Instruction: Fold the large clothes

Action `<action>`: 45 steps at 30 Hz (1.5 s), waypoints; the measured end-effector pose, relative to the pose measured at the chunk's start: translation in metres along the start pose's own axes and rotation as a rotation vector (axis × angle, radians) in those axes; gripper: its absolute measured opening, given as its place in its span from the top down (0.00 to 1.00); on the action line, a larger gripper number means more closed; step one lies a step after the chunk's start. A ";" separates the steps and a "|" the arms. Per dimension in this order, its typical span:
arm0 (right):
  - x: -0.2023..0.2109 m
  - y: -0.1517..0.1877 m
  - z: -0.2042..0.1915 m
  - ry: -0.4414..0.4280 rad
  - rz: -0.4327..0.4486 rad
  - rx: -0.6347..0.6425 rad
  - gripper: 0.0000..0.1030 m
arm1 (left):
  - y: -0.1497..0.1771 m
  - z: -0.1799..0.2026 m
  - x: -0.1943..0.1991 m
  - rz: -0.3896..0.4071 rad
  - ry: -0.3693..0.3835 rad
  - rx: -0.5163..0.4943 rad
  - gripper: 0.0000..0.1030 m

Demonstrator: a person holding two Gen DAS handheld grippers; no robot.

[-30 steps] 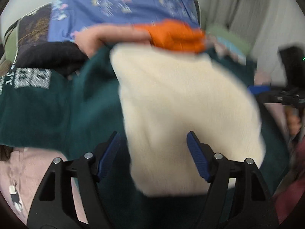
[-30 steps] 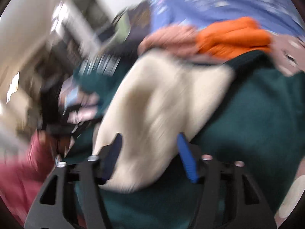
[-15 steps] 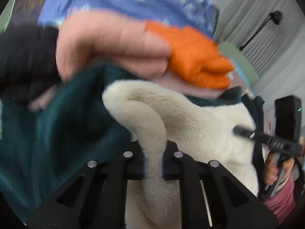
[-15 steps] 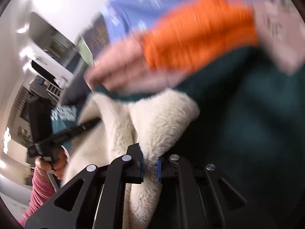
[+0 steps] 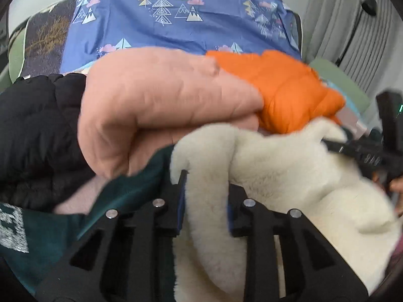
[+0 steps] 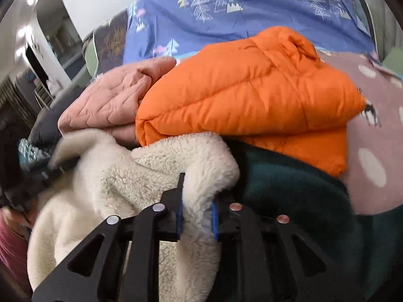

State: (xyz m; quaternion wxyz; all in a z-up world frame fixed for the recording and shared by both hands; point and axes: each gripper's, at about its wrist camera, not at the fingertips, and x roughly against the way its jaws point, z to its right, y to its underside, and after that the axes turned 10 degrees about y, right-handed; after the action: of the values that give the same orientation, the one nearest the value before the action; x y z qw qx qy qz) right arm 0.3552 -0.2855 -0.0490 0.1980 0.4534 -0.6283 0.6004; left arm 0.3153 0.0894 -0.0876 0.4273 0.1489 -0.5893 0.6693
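Observation:
A cream fleece garment [image 5: 289, 176] [image 6: 113, 176] lies on a dark teal garment [image 5: 126, 193] [image 6: 289, 183]. My left gripper [image 5: 205, 196] holds a raised fold of the fleece at its left side. The fleece fills the gap between its blue pads while the jaws are opening. My right gripper [image 6: 196, 201] pinches a fold at the fleece's right corner, and its jaws are opening too, with the pile still pressed between the pads. In the left wrist view the right gripper [image 5: 365, 151] shows at the far right edge.
Folded pink quilted [image 5: 151, 95] and orange puffer [image 6: 239, 88] jackets sit just beyond the fleece. A black jacket [image 5: 37, 125] lies at the left. Behind is a blue tree-print sheet [image 5: 176, 17]. A mauve dotted cover [image 6: 372, 130] lies at the right.
Both grippers closed on folds of the cream fleece and carried it toward the pink and orange jackets. Since half a second ago the jaws have widened a little around the fleece.

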 end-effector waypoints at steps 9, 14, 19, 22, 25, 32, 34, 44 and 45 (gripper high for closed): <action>0.116 0.040 0.016 0.104 0.115 -0.035 0.50 | 0.016 0.010 0.100 0.129 0.030 -0.030 0.52; 0.140 0.100 -0.054 -0.119 0.129 0.125 0.67 | 0.042 0.046 0.111 0.039 0.139 -0.005 0.83; 0.052 0.131 -0.059 0.113 -0.011 0.168 0.72 | 0.078 0.078 0.055 -0.099 0.029 -0.116 0.84; 0.055 0.134 -0.058 0.109 0.032 0.159 0.71 | 0.101 0.069 0.025 -0.095 -0.019 -0.148 0.84; 0.055 0.132 -0.060 0.130 0.023 0.168 0.71 | 0.099 0.077 0.027 -0.122 -0.058 -0.171 0.85; 0.119 0.109 -0.073 0.112 0.137 0.120 0.74 | 0.092 0.092 0.075 -0.068 -0.034 -0.163 0.85; 0.115 0.105 -0.078 0.111 0.134 0.103 0.74 | 0.091 0.095 0.081 -0.050 -0.047 -0.171 0.85; 0.047 0.127 -0.088 0.285 -0.021 0.186 0.73 | 0.104 0.069 0.091 -0.033 -0.023 -0.029 0.81; 0.046 0.127 -0.087 0.277 -0.023 0.184 0.73 | 0.102 0.060 0.112 0.020 -0.041 0.004 0.76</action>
State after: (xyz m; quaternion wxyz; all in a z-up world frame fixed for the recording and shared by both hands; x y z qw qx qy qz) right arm 0.2037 -0.2365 -0.0682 0.2471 0.3898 -0.5321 0.7099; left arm 0.1550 0.0848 -0.0608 0.4081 0.1577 -0.5980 0.6716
